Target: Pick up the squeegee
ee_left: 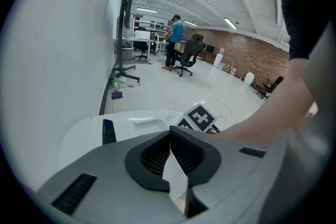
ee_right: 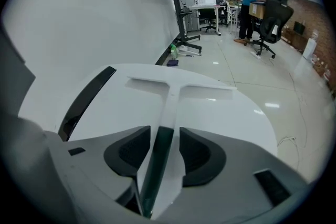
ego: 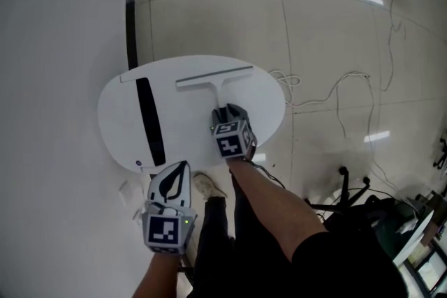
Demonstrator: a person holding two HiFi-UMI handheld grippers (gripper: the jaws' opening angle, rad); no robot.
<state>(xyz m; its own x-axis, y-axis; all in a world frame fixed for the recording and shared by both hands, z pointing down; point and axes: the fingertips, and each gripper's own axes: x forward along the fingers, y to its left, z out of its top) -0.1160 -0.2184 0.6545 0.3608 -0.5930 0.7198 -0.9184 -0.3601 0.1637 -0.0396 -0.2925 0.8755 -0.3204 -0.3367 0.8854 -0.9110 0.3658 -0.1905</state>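
A white T-shaped squeegee (ego: pixel 213 77) lies flat on the white oval table (ego: pixel 119 108), blade away from me, handle toward me. My right gripper (ego: pixel 225 110) is down over the handle's near end. In the right gripper view the squeegee (ee_right: pixel 176 89) runs between that gripper's (ee_right: pixel 165 131) pads with thin gaps on both sides, so it is open. My left gripper (ego: pixel 184 165) hangs off the table's near edge, shut on nothing. In the left gripper view the left gripper's (ee_left: pixel 169 131) tips meet, and the squeegee (ee_left: pixel 149 120) lies farther off.
A long black strip (ego: pixel 150 121) lies on the table's left half. A white wall and a black upright (ego: pixel 130 3) stand at the left. Cables (ego: pixel 335 91) and a chair base (ego: pixel 346 185) are on the floor to the right. A person (ee_right: pixel 247 2) stands far back.
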